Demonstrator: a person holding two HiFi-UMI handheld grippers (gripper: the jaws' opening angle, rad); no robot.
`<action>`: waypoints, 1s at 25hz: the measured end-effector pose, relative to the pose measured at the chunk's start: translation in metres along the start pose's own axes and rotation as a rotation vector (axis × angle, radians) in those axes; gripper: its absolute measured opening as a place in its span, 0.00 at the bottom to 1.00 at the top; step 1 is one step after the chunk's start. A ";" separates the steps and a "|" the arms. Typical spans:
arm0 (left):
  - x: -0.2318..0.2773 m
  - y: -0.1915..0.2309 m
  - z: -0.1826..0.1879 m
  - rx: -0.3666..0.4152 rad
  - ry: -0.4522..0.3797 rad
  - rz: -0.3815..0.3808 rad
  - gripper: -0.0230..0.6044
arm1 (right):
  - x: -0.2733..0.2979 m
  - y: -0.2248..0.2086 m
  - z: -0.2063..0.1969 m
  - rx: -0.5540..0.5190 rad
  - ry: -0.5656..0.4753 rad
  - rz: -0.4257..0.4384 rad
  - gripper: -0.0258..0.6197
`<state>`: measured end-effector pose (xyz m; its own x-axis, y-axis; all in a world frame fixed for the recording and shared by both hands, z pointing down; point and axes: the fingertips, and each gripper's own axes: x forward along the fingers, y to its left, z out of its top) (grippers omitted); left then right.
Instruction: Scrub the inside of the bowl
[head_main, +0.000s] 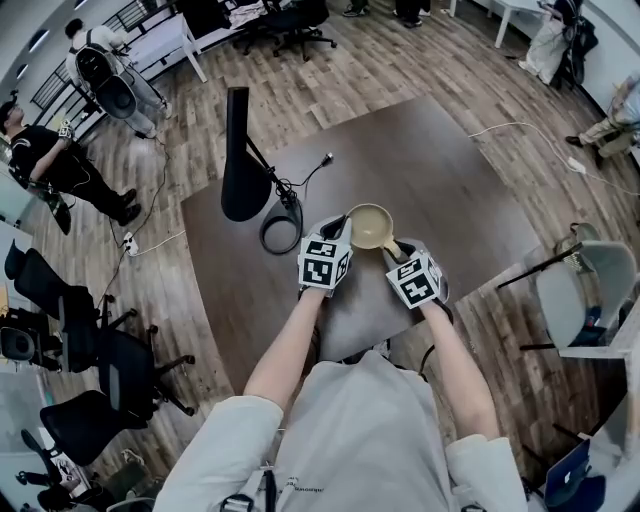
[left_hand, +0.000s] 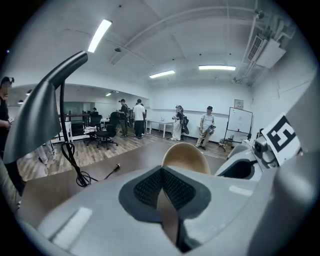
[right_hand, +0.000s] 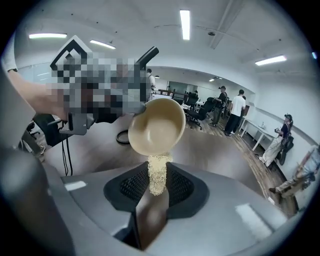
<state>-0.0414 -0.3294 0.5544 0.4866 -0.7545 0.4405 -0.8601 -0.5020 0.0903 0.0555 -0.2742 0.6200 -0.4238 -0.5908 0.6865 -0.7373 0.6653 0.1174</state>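
Observation:
A tan bowl (head_main: 370, 226) hangs tilted above the dark table (head_main: 440, 170), just beyond both grippers. In the right gripper view its hollow (right_hand: 156, 131) faces the camera. My left gripper (head_main: 340, 226) is shut on the bowl's left rim; in the left gripper view the bowl's back (left_hand: 186, 159) rises just past the closed jaws of the left gripper (left_hand: 161, 176). My right gripper (right_hand: 157, 172) is shut on a pale mesh scrub pad (right_hand: 157, 176), whose top end touches the bowl's lower rim. In the head view the right gripper (head_main: 392, 250) sits right below the bowl.
A black desk lamp (head_main: 240, 160) stands on the table to the left, its coiled cable (head_main: 280, 232) close to the left gripper. A grey chair (head_main: 590, 290) is off the table's right edge. Black office chairs (head_main: 90, 370) and several people stand around the room.

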 end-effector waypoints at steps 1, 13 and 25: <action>0.001 0.000 0.003 -0.019 -0.008 0.002 0.04 | 0.001 0.003 0.001 0.015 -0.011 -0.001 0.23; -0.001 -0.001 0.009 -0.202 -0.077 0.008 0.04 | 0.006 0.031 0.024 0.276 -0.150 0.012 0.23; 0.001 -0.016 0.006 -0.256 -0.089 -0.034 0.04 | 0.014 0.062 0.036 0.560 -0.300 0.120 0.23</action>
<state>-0.0262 -0.3242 0.5480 0.5177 -0.7788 0.3541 -0.8482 -0.4129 0.3319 -0.0151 -0.2582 0.6109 -0.5895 -0.6825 0.4320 -0.8040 0.4440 -0.3956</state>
